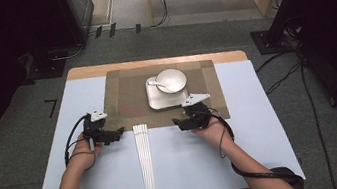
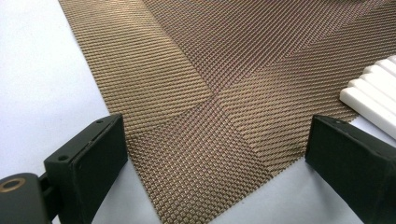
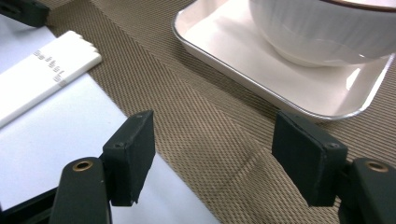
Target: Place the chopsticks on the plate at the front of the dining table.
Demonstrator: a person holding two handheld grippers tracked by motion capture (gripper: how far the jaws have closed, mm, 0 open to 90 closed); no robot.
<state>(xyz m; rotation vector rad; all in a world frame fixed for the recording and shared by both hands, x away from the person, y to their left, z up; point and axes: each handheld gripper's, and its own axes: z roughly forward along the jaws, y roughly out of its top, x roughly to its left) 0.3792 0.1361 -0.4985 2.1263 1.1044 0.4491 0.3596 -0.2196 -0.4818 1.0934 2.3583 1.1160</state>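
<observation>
Two grippers low over the tabletop (image 1: 54,157), left gripper (image 1: 120,130) jaws wide apart over the woven placemat (image 2: 205,88) corner, right gripper (image 1: 175,122) jaws wide apart, nothing between them, white chopsticks (image 1: 145,161) between both, bowl (image 1: 171,80) on square plate (image 1: 157,101) beyond.

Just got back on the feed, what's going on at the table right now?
A person holds a tool in each hand at the near edge of the woven placemat. The left tool and right tool both stand open and grip nothing. White chopsticks lie between them. A bowl with a spoon sits on a square plate.
</observation>
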